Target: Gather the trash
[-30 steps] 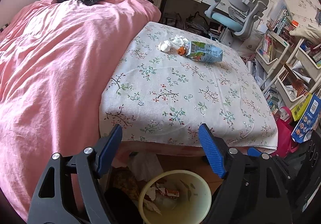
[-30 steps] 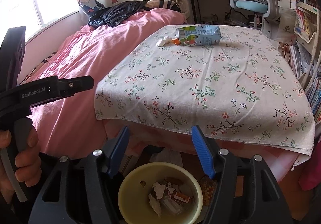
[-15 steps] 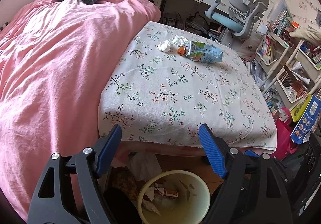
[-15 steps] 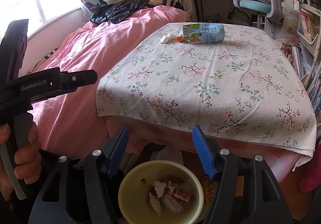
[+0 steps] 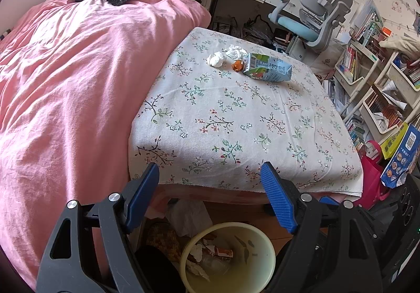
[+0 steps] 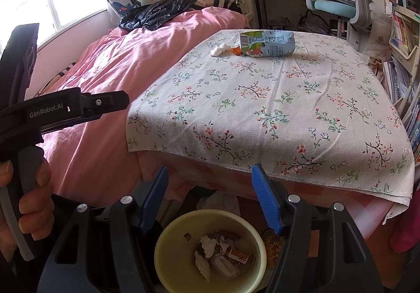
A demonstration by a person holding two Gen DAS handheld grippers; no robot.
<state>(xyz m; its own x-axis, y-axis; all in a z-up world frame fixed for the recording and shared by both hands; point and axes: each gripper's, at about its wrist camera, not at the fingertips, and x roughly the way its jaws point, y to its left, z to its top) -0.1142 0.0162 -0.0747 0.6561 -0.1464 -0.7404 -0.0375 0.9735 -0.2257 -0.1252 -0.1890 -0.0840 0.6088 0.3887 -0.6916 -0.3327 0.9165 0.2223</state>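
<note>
In the left wrist view, the left gripper point(image 5: 210, 182) is seen at the bottom of the frame with its blue fingers point(image 5: 278, 203) spread wide and nothing held between them. Below them, at the bottom centre, a yellow bin point(image 5: 267, 253) is shown with some wrappers and paper already inside, so part of the collecting can be judged done. In the upper middle, on the floral cloth point(image 5: 236, 122), a crumpled carton point(image 5: 267, 71), an orange scrap point(image 5: 237, 65) and two white tissue wads point(image 5: 216, 59) are left lying close together.

In the right wrist view, the right gripper point(image 6: 208, 191) is seen at the bottom, its fingers point(image 6: 266, 201) apart and empty above the same bin point(image 6: 168, 248). The carton point(image 6: 266, 43) and its neighbours are found at the upper centre, well away from both grippers, so those pieces are judged still to be fetched.
</note>
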